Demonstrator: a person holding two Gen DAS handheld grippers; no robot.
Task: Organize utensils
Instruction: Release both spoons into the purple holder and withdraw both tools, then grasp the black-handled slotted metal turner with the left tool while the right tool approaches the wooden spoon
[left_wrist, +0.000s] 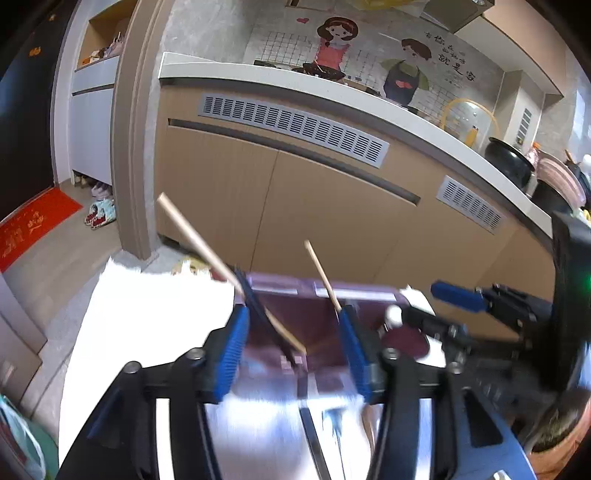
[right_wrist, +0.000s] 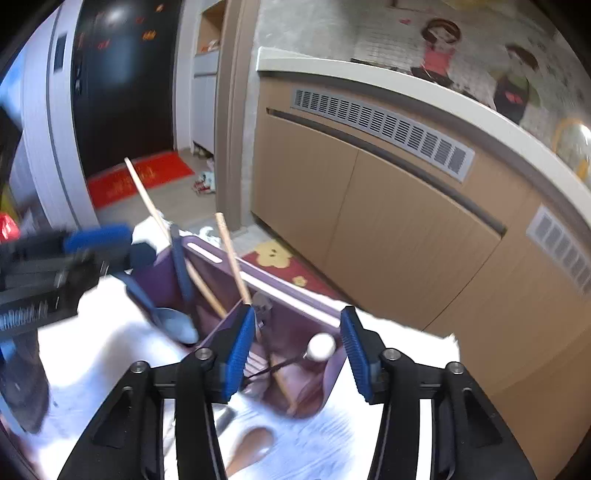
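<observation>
A purple utensil holder stands on a white table, right in front of both grippers. My left gripper is open over its left compartment, where a wooden chopstick and a dark-handled utensil lean beside the left pad. A second chopstick leans near the right pad. My right gripper is open over the right compartment, which holds a chopstick, a white ball-ended utensil and thin dark metal pieces. A blue-handled spoon lies in the left compartment.
Tan cabinets under a white counter run behind the table. On the table near me lie a metal utensil and a brown spoon-like shape. A potted plant stands at the right. A red doormat lies by the door.
</observation>
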